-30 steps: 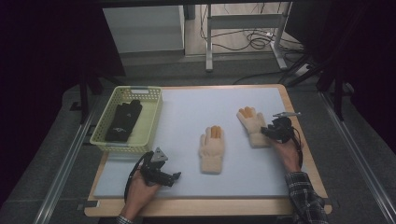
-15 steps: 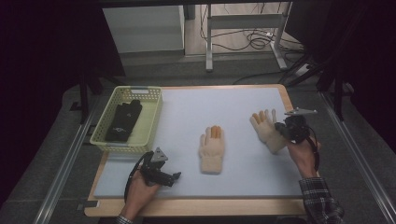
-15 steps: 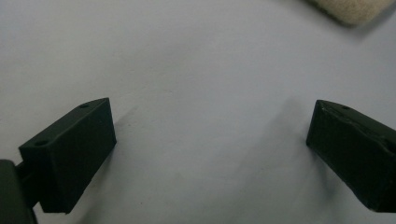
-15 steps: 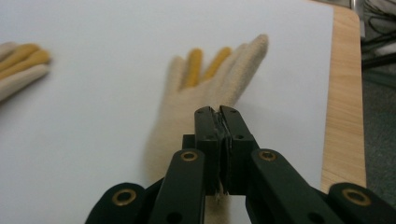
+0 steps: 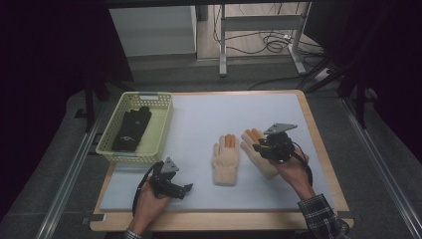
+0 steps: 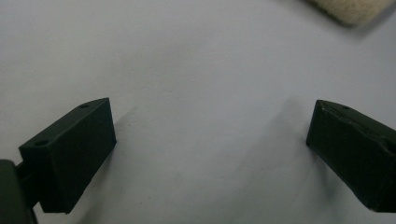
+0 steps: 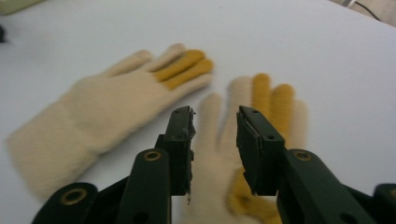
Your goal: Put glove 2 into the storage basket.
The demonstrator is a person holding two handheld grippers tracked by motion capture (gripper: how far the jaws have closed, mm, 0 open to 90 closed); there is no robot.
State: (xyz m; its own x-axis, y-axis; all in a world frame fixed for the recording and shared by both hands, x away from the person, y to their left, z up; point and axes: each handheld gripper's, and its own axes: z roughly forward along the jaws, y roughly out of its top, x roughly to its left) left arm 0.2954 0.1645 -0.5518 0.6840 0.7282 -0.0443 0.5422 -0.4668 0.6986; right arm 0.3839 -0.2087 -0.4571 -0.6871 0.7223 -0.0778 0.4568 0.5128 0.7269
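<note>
Dim, dark-edged room; bright mat; slight close-up blur.

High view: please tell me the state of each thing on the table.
Left glove: flat on mat.
Right glove: flat, under right hand-held gripper, jaws just opened, not gripping.
Left hand-held gripper: open, empty.
Basket: holds black gloves.

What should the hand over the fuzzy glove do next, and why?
Probably draw the right gripper back off the right cream glove. Its jaws have just been opening and nothing is pinched between them, and the glove lies flat on the white mat close beside the other cream glove. The left gripper rests open on the mat.
</note>
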